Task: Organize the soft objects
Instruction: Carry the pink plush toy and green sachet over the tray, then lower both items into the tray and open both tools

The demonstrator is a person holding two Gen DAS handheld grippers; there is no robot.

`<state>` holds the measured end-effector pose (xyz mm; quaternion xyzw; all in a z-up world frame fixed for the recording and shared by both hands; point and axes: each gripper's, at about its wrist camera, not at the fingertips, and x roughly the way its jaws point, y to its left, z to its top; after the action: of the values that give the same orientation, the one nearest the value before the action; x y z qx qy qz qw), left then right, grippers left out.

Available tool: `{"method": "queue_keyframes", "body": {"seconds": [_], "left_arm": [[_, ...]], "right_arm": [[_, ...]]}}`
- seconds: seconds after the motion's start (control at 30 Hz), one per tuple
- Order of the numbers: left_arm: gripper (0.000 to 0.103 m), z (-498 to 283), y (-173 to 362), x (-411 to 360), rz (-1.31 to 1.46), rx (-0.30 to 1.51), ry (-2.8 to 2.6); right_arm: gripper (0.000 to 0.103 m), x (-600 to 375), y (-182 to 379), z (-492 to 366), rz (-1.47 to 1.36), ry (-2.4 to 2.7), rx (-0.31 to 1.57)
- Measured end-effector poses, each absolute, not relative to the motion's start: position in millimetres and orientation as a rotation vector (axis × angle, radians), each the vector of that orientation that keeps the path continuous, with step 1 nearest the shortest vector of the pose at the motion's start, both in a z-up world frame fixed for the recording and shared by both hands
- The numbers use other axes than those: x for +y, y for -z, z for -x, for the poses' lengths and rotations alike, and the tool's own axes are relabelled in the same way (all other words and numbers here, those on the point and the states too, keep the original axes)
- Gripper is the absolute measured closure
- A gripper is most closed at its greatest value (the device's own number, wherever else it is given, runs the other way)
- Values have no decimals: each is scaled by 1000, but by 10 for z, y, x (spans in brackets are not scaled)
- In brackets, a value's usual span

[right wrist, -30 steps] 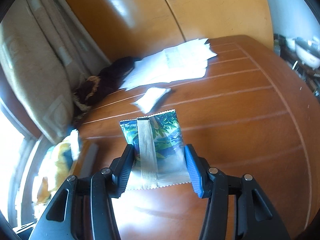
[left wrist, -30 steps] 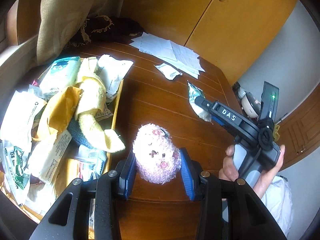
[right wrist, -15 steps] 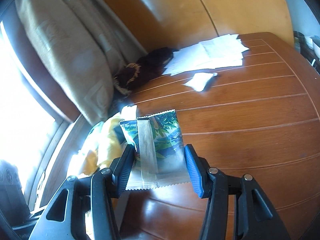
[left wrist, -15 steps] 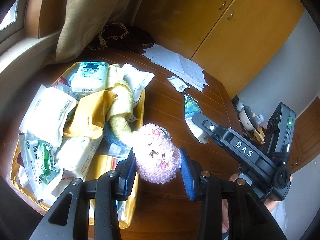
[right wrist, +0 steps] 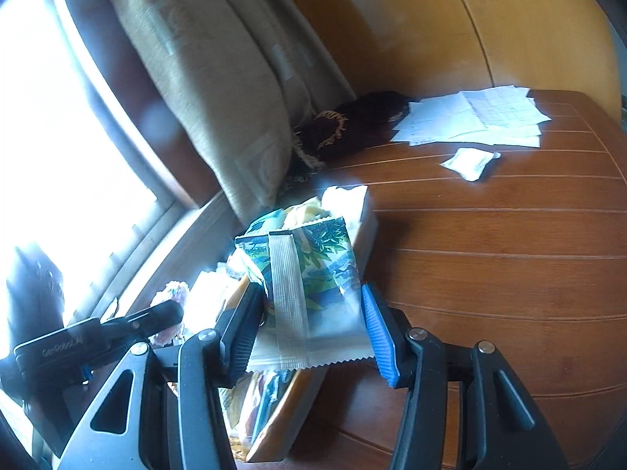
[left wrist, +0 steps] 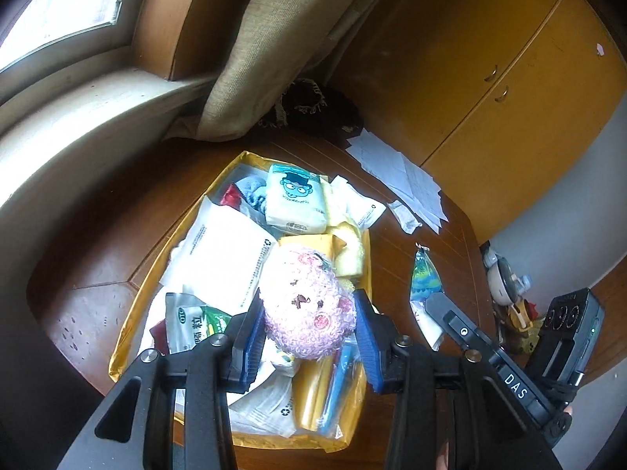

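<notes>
My left gripper (left wrist: 309, 333) is shut on a fuzzy pink plush toy (left wrist: 307, 305) and holds it above the yellow tray (left wrist: 137, 309), which is full of soft packets and a tissue pack (left wrist: 296, 199). My right gripper (right wrist: 309, 325) is shut on a green-and-blue leaf-print snack packet (right wrist: 309, 274) and holds it over the tray's near edge (right wrist: 282, 427). The packet (left wrist: 425, 278) and the right gripper also show at the right of the left wrist view. The left gripper (right wrist: 156, 317) shows at the left of the right wrist view.
The tray sits on a brown wooden table (right wrist: 490, 274). White papers (right wrist: 478, 117) and a small white sachet (right wrist: 468, 160) lie at the table's far side. A dark fringed cloth (right wrist: 352, 125) and a beige curtain (right wrist: 219, 90) are by the window. Wooden cupboards (left wrist: 490, 70) stand behind.
Both grippers have moved left and up, from over the bare table to over the yellow tray, each still holding its object.
</notes>
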<state>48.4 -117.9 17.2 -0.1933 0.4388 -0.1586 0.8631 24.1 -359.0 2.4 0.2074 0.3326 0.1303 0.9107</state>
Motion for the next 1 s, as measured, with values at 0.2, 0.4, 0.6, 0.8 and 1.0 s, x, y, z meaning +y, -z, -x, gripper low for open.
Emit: {"method": "queue_keyframes", "body": {"seconds": [0.2,0.4,0.6,0.8,1.0], "left_arm": [[59,-531,-150,-1058,416,910,318],[59,-595,-90,-1017,430,927,314],[59,-649,-35,-1024,430,944,312],[58,-757,-2,-1095,395,946,307],[56,-853,80,-1148,383,961,327]], "right_arm": [[52,-3315,35,-200,-394,-320,716],[52,-3124,94,-146,-323,-283,749],[52,-3074,104,-175,-166,-82,776],[52,-2631,147,-160,63,-35,766],[52,-2395,202,-191,127,-106,761]]}}
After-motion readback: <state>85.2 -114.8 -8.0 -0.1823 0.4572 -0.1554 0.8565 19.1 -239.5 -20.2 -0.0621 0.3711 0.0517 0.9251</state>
